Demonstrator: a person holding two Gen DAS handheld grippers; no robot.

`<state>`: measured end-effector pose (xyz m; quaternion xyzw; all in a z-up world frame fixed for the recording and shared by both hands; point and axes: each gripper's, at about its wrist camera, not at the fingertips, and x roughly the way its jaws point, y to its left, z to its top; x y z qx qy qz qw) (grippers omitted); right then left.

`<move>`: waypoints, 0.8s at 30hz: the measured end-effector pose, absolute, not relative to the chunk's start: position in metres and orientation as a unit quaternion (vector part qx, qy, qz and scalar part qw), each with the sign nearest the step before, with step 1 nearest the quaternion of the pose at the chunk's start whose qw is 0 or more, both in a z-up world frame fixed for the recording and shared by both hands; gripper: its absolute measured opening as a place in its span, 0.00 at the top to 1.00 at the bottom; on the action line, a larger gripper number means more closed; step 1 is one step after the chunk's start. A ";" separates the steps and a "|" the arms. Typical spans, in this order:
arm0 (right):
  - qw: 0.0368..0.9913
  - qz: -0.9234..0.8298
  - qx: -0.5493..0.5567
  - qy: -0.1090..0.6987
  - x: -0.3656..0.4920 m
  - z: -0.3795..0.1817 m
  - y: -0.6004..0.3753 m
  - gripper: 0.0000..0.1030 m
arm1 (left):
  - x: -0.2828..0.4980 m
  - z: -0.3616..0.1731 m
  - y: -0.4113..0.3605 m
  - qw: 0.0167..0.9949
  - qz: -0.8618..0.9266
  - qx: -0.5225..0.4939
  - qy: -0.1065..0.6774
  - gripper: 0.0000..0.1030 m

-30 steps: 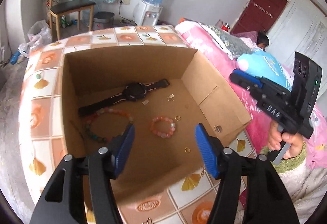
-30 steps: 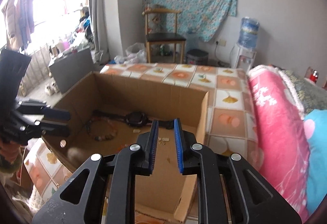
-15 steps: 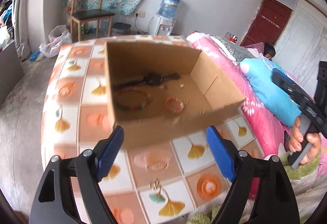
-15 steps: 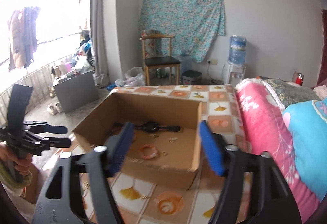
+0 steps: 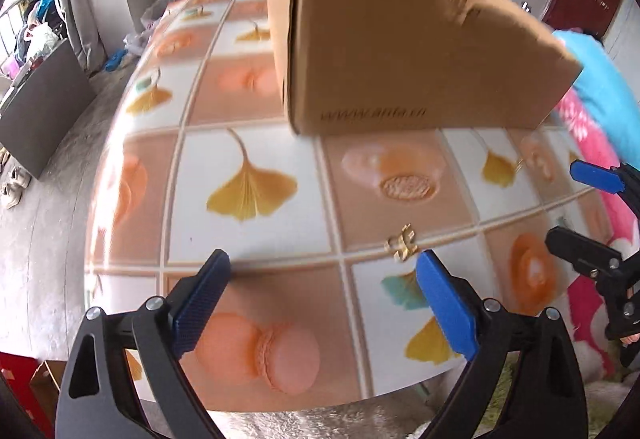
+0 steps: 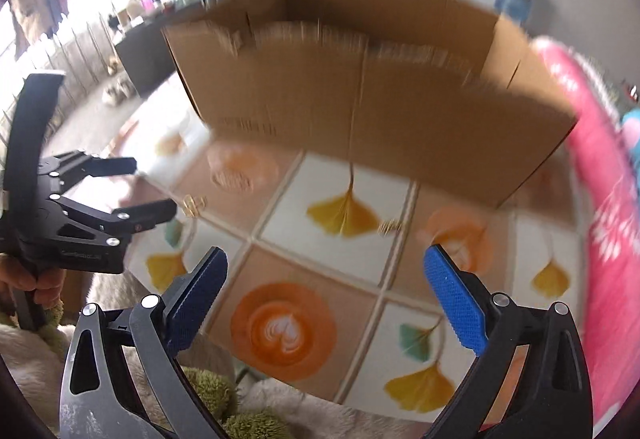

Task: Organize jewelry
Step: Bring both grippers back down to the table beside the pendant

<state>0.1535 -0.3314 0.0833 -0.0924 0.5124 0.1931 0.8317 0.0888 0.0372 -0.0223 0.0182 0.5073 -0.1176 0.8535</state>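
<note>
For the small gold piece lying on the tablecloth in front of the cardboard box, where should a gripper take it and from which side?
The gold piece lies flat and loose on the tablecloth, clear of the cardboard box. Probably best from straight above, pads either side of its narrow middle. The left gripper, jaws opening and empty, is nearest. Blur hides its exact shape.

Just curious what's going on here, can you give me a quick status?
Both claws, left and right, opening, empty. Gold earring on table, before cardboard box. Nothing in the way.
</note>
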 end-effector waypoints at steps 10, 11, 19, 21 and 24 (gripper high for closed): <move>0.814 0.170 -0.121 0.541 0.164 0.055 -0.322 0.08 | 0.077 -0.031 0.029 0.862 -0.129 0.074 0.485 0.05; 0.812 0.172 -0.113 0.546 0.166 0.054 -0.325 0.08 | 0.078 -0.031 0.029 0.859 -0.132 0.076 0.488 0.05; 0.824 0.177 -0.093 0.530 0.170 0.048 -0.334 0.08 | 0.080 -0.029 0.027 0.858 -0.133 0.079 0.490 0.05; 0.817 0.181 -0.090 0.540 0.172 0.049 -0.335 0.08 | 0.080 -0.028 0.026 0.859 -0.132 0.079 0.488 0.04; 0.831 0.178 -0.075 0.521 0.171 0.064 -0.338 0.08 | 0.075 -0.029 0.027 0.868 -0.131 0.077 0.473 0.04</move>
